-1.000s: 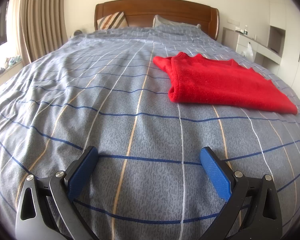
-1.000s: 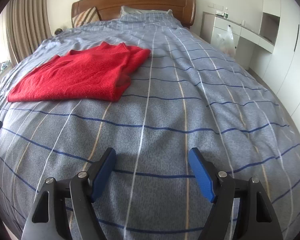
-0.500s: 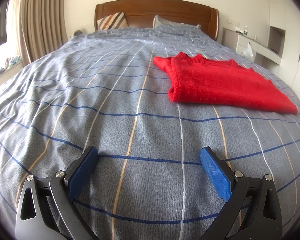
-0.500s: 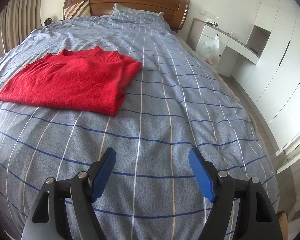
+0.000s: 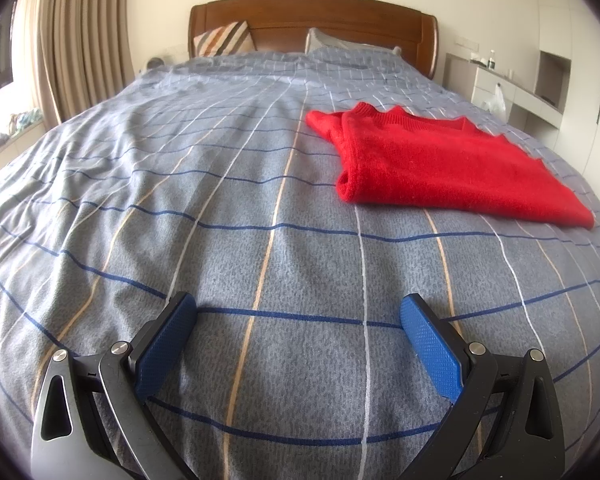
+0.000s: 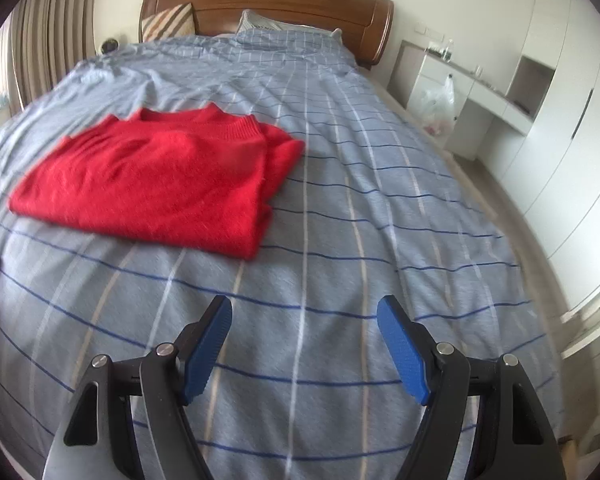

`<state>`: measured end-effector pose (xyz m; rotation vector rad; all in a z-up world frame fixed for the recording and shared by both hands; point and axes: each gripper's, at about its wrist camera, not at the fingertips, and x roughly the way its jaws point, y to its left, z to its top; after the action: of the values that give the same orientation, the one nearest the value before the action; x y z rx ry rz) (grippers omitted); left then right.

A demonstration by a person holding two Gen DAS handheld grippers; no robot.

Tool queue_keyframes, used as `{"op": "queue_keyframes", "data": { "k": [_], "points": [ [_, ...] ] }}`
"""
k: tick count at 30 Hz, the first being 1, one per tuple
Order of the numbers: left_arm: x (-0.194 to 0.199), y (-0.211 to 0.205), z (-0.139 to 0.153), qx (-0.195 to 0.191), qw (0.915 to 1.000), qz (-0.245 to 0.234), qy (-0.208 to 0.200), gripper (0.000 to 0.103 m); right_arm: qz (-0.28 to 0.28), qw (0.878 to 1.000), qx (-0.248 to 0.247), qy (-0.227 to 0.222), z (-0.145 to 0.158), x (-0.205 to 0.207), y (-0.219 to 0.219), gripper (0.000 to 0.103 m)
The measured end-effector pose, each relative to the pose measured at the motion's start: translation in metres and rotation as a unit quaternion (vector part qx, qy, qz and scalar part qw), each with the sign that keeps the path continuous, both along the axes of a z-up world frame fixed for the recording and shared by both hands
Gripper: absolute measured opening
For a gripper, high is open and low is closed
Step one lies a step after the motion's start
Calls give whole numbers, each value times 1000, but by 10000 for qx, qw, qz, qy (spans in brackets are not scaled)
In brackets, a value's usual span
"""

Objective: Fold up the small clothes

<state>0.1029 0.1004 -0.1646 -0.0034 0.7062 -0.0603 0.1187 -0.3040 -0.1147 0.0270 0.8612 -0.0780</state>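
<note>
**Q:** Where did the garment stand when you checked?

**A:** I saw the red sweater [image 5: 440, 164] lying flat on the grey checked bedspread [image 5: 220, 240], about halfway up the bed. It looked partly folded to me: the body made a tidy oblong, the ribbed collar faced the wooden headboard [image 5: 312, 16], and doubled layers showed along the edge nearer the middle of the bed, with what I took for a sleeve tucked in. From the right wrist camera the same sweater [image 6: 156, 180] showed a stepped, layered edge on its right side.

**Q:** So was it finished?

**A:** I judged not quite. The side folds seemed done, but it lay long, so a final fold hem to collar probably remained. I saw no other clothes waiting.

**Q:** And the grippers?

**A:** My left gripper [image 5: 300, 312] hung over bare bedspread, well short of the sweater, its blue pads [image 5: 432, 348] spread wide and holding nothing. My right gripper [image 6: 304, 316] was likewise agape and empty, the sweater ahead and to its left. That view was slightly blurred.

**Q:** Anything else nearby?

**A:** A striped pillow [image 5: 226, 38] by the headboard, curtains [image 5: 84, 40] to the left, and a white desk [image 6: 472, 92] with a plastic bag [image 6: 438, 100] hanging beside the bed.
</note>
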Motion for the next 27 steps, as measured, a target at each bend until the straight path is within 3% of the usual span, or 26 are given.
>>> {"op": "queue_keyframes", "data": {
  "k": [3, 5, 9, 12, 14, 15, 16, 20, 24, 27],
  "points": [
    [-6, 5, 1, -176, 9998, -61, 37, 102, 110, 9903, 1353, -305, 10, 36, -25, 75],
    [-6, 4, 0, -182, 9998, -83, 41, 102, 205, 9790, 1993, -390, 10, 67, -37, 75],
    [-4, 0, -2, -112, 9999, -93, 42, 102, 109, 9650, 2611, 211, -26, 131, -45, 75],
    [-4, 0, -2, -156, 9998, -108, 42, 102, -72, 9592, 2760, 603, -60, 159, -42, 73],
    [-4, 0, -2, -182, 9998, -119, 48, 102, 101, 9594, 2716, 756, -69, 168, -33, 61],
    [-3, -1, -1, -183, 9997, -128, 59, 102, 122, 9608, 2658, 775, -68, 170, -30, 38],
    [-4, 0, 0, -186, 9997, -151, 86, 102, 66, 9642, 2540, 763, -62, 171, -27, 9],
    [-3, 9, 8, -456, 9987, -177, 145, 101, 300, 9743, 2169, 529, -12, 174, 1, 9],
    [-3, 30, 17, -727, 9973, 127, 22, 101, 820, 9736, 2085, 430, 42, 197, 58, 9],
    [-2, 45, 19, -700, 9969, 365, -42, 101, 1192, 9696, 2081, 483, 60, 217, 116, 9]
  ]
}}
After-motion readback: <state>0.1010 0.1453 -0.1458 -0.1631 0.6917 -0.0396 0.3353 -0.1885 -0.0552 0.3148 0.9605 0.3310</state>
